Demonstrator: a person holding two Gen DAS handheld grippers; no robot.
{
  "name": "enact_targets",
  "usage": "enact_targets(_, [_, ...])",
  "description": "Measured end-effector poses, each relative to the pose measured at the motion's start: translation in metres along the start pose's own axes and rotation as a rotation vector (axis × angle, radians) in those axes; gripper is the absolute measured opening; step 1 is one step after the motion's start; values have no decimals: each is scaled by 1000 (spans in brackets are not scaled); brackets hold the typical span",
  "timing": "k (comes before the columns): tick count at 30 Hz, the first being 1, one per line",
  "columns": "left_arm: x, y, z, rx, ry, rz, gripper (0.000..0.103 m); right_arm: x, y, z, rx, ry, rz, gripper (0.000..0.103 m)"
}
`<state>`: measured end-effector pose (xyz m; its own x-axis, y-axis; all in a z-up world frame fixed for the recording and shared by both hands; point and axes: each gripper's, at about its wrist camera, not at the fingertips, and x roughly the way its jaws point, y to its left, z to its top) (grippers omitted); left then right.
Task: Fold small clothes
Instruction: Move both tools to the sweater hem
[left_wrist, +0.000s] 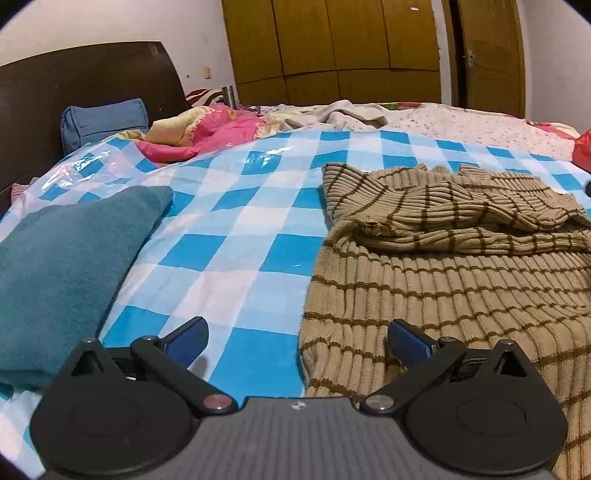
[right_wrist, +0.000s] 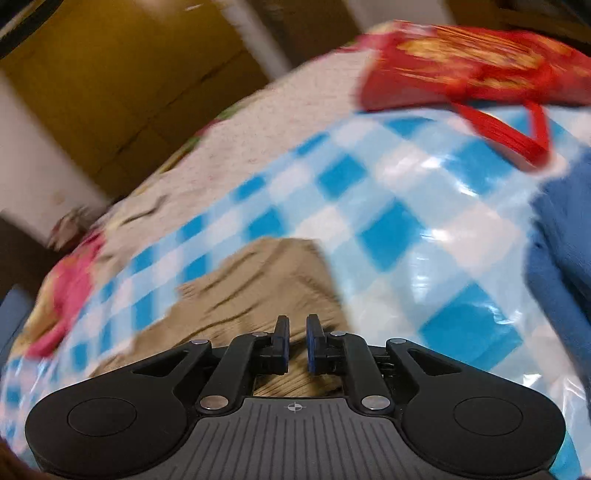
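A tan ribbed sweater with brown stripes (left_wrist: 454, 266) lies on the blue-and-white checked plastic sheet (left_wrist: 236, 236), its sleeves folded across the top. My left gripper (left_wrist: 297, 338) is open and empty, low over the sweater's left edge, its right finger (left_wrist: 408, 341) above the knit. In the blurred right wrist view the sweater (right_wrist: 251, 280) lies just ahead. My right gripper (right_wrist: 296, 339) has its jaws nearly together with a narrow gap; whether cloth is pinched between them cannot be made out.
A folded teal garment (left_wrist: 62, 266) lies at the left. A blue pillow (left_wrist: 103, 120) and pink bedding (left_wrist: 218, 133) sit near the dark headboard. A red bag (right_wrist: 469, 70) and blue cloth (right_wrist: 565, 266) lie to the right. Wooden wardrobes (left_wrist: 332, 48) stand behind the bed.
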<state>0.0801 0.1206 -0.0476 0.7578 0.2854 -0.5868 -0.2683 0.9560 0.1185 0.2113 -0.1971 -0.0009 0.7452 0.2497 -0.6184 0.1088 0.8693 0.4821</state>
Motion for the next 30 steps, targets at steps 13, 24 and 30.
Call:
enact_targets(13, [11,33,-1,-131,59,131,103,77,169,-93,-563,371,274,19])
enact_targets(24, [6,49,3,-188,17,124,103,94,221,-74,-730,215,245,47])
enact_targets(30, [1,34,4,-92,-35,124,103,152,254,-63,-870,213,191,55])
